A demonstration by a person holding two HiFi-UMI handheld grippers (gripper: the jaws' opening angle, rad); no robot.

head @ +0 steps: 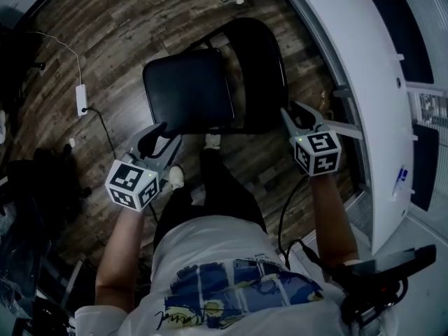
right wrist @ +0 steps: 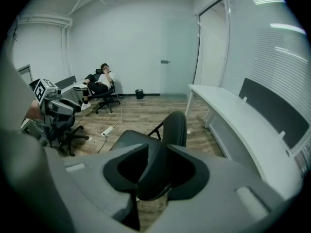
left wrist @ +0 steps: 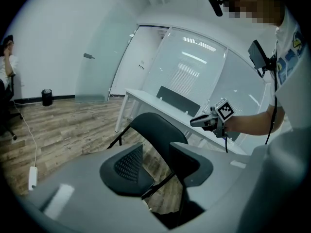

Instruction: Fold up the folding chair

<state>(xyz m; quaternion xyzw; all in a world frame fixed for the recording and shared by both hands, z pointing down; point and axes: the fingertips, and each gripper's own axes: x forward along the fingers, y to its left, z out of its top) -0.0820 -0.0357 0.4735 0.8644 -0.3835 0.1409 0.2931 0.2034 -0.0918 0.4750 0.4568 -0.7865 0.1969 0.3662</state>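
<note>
While the folding chair (head: 210, 82) stands unfolded on the wood floor (head: 126, 19), just beside the white desk (head: 350, 61), my left gripper (head: 159, 135) sits at the near corner of the seat (head: 187, 89), jaws apart and clamping nothing. My right gripper (head: 292, 110) is at the edge of the backrest (head: 260, 68), jaws apart, that edge in the gap, unclamped.

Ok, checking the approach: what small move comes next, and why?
Probably ease the right gripper forward until its open jaws straddle the backrest, which lines up between them. The chair stands unfolded, and the left gripper hovers open by the seat.
</note>
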